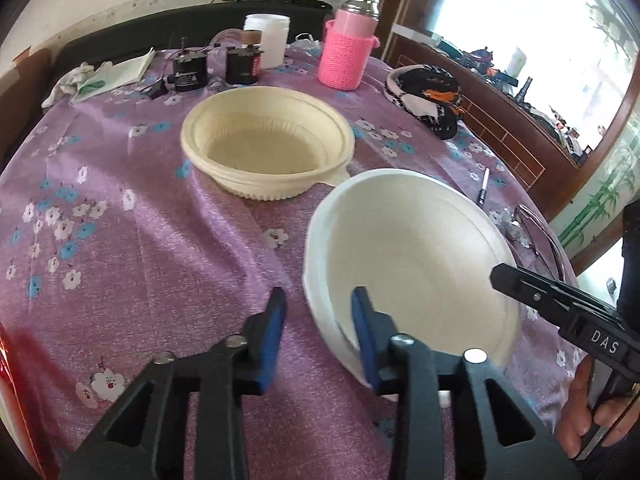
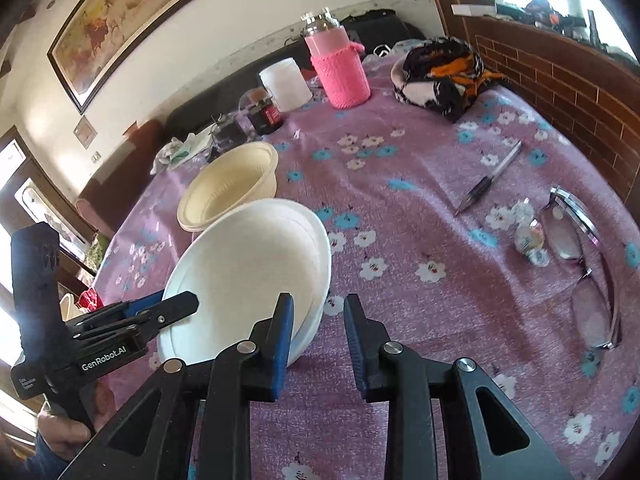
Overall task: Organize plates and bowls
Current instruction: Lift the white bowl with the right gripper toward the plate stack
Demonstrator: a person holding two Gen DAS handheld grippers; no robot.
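Two nested white bowls [image 1: 420,248] [image 2: 248,264] sit on the purple flowered tablecloth [image 1: 140,240], the upper one askew in the lower. A cream bowl [image 1: 264,140] [image 2: 232,184] stands just behind them, apart. My left gripper [image 1: 320,320] [image 2: 188,300] straddles the white bowls' near-left rim, one finger inside and one outside. Cloth shows between the outer pad and the rim, so it is open. My right gripper [image 2: 316,320] [image 1: 504,280] is open at the opposite rim, its left finger in front of the bowl wall and only a sliver of rim in the gap.
At the back of the table stand a pink-sleeved flask [image 1: 348,52], a white jar [image 1: 268,40] and small black boxes [image 1: 188,68]. A black-and-orange cloth bundle [image 2: 440,72], a pen [image 2: 488,180] and glasses [image 2: 580,272] lie to the right. A hand [image 1: 580,412] holds the right gripper.
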